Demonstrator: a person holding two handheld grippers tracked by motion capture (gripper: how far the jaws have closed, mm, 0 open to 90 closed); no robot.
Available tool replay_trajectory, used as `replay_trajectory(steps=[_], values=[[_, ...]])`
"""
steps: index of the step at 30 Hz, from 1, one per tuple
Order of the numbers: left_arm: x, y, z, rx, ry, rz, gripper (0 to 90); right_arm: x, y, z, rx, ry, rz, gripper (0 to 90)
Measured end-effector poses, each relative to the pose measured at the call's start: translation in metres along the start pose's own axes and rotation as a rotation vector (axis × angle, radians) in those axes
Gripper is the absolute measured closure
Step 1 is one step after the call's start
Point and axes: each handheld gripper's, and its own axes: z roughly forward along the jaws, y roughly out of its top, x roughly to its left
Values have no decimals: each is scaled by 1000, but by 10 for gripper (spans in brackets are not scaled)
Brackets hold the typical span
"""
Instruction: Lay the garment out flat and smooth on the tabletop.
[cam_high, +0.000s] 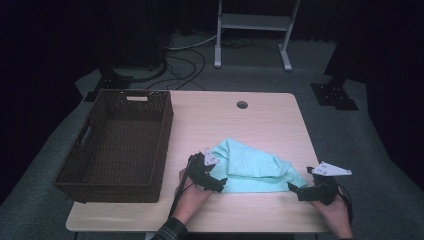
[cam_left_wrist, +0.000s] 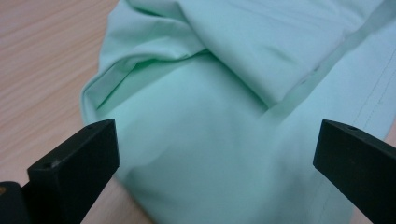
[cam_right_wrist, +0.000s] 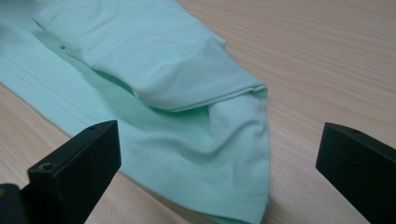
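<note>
A mint-green cloth (cam_high: 252, 167) lies loosely folded on the wooden table (cam_high: 265, 120), near its front edge. My left gripper (cam_high: 220, 184) sits at the cloth's left end, jaws wide apart, with the folded fabric (cam_left_wrist: 210, 107) just ahead of them and nothing pinched. My right gripper (cam_high: 295, 189) rests at the cloth's right corner, also open; that hemmed corner (cam_right_wrist: 201, 140) lies between and beyond its jaws, untouched. A hand holds each gripper from the table's front edge.
A dark brown wicker basket (cam_high: 90, 175) with nothing in it stands on the left part of the table. A round cable hole (cam_high: 242, 105) sits near the far edge. Beyond the table are a white stand (cam_high: 252, 30) and floor cables.
</note>
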Motion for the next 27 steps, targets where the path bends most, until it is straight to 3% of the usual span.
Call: replay_trajectory(steps=[3,10,19,27], values=[[-1,2,12,46,-17,13,0,0,0,0,-4,4,0,0],[0,5,17,65,-38,18,0,-1,-1,-2,-12,6,0,0],[-4,-13,1,33,-54,26,0,3,1,-8,-27,9,-3,0],[-5,-28,-14,27,-66,40,0,16,5,-7,-27,35,-33,0]])
